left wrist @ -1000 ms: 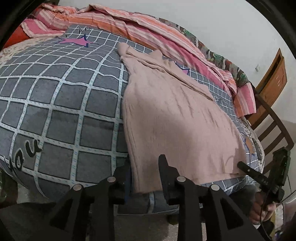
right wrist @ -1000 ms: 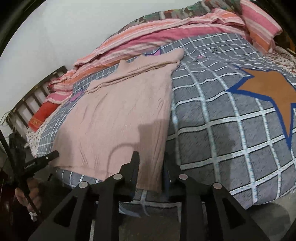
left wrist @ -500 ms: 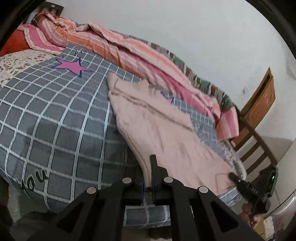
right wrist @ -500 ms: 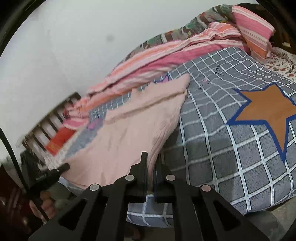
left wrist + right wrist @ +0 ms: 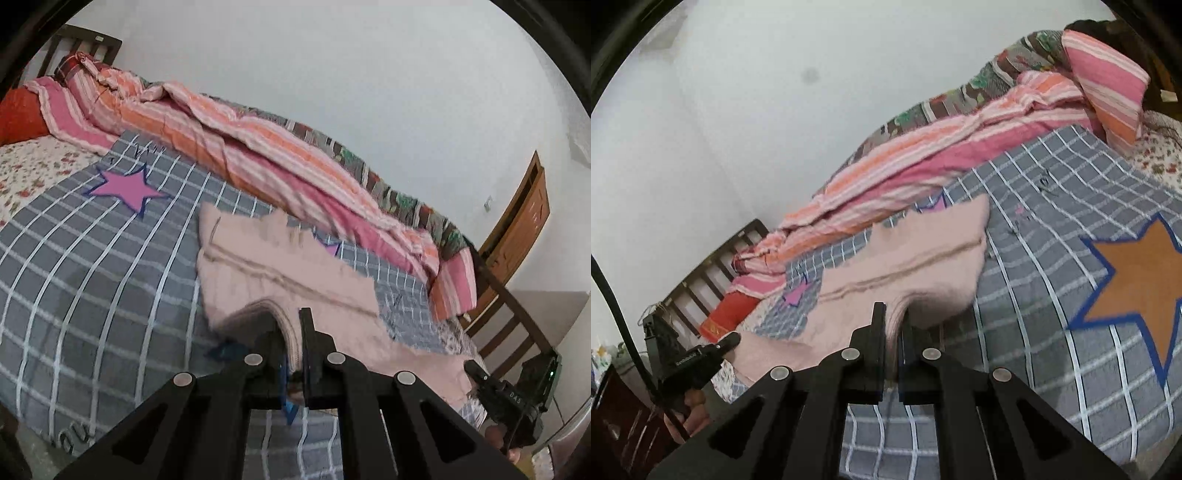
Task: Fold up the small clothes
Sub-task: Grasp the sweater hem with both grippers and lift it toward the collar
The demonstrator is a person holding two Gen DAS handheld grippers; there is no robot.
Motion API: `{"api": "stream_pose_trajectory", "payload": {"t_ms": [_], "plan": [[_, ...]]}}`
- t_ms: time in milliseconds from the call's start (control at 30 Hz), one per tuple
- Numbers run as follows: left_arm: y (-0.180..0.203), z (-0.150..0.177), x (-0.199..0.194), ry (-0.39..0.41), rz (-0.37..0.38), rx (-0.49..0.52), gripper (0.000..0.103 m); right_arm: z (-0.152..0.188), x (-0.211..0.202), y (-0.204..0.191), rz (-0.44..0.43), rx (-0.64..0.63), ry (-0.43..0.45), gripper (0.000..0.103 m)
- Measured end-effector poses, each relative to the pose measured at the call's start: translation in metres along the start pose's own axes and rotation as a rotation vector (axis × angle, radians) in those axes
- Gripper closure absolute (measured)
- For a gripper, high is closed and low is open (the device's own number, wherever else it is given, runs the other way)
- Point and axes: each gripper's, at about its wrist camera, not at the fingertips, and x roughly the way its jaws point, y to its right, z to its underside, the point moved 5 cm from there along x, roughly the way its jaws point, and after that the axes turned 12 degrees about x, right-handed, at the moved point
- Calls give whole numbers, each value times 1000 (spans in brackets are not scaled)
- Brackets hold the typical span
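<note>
Pink sweater (image 5: 280, 258): on the grey checked bedspread, collar end flat toward the striped quilt, hem end raised off the bed and curling forward over itself.
Hem corners: one pinched in each claw, ribbed edge bunched between the fingers.
Left gripper (image 5: 293, 343): closed tight on the sweater's near hem corner, fabric filling the narrow gap; seen also from the right wrist view (image 5: 729, 341), low at the left edge, tip touching the hem.
Right gripper (image 5: 894, 332): clamped on the other hem corner, fabric arching up from the fingers; in the left wrist view (image 5: 476, 369) at the lower right, against the sweater's edge.
Bedspread (image 5: 92, 266): grey with white grid, pink star (image 5: 127, 190) beyond the sweater's left side, orange star (image 5: 1141, 284) to its right.
Striped quilt (image 5: 258, 147): pink and orange, heaped along the wall behind the sweater.
Wooden door (image 5: 524, 218): far right, past the bed frame.
</note>
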Motion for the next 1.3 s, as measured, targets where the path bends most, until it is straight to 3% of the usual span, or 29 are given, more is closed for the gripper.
{"api": "stream_pose_trajectory", "payload": {"t_ms": [200, 400, 733, 1000, 1300], "plan": [[-3, -35, 26, 45, -21, -20, 97, -33, 21, -9, -28, 5, 44, 98], [-13, -63, 55, 58, -95, -7, 97, -68, 48, -18, -9, 5, 77, 98], [-26, -87, 119, 16, -170, 62, 97, -107, 110, -19, 54, -24, 74, 98], [-44, -99, 181, -29, -203, 84, 97, -126, 167, 3, 127, -39, 32, 98], [-73, -105, 245, -114, -229, 29, 97, -140, 237, 25, 205, -45, -35, 98]]}}
